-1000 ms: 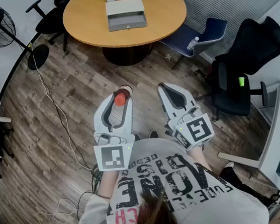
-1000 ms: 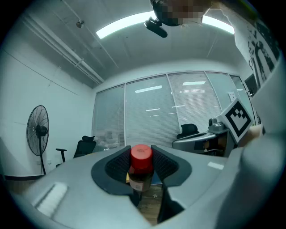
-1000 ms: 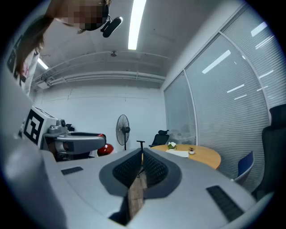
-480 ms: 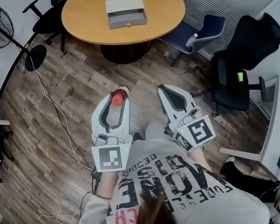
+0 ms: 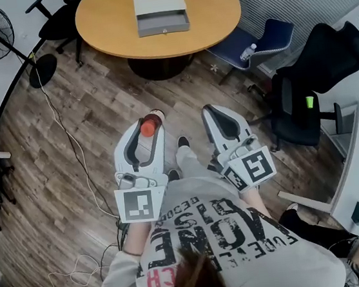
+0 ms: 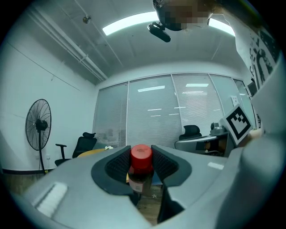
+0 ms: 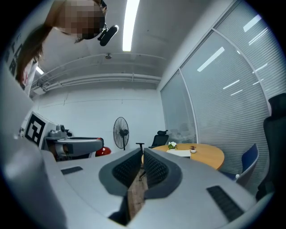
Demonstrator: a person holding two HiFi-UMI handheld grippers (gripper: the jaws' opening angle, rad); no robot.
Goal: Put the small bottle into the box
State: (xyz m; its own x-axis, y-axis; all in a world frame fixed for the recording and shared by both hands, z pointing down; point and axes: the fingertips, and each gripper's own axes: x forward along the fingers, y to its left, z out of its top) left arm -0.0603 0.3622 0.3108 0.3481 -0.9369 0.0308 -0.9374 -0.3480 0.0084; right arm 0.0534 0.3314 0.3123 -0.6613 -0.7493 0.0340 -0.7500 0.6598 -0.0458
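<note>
Left gripper [image 5: 149,122] fingers clamp the small bottle [image 6: 141,159] upright at its red cap, right gripper [image 7: 142,162] fingers together and empty; box [image 5: 161,13] sits well apart on the round bench [image 5: 216,21], so carry level with a firm grip.

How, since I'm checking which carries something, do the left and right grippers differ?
The left gripper has its jaws apart; the right gripper has them closed together. The left gripper clamps a small red-capped brown bottle; the right gripper holds nothing. Both are grey and point toward the round wooden table.
</note>
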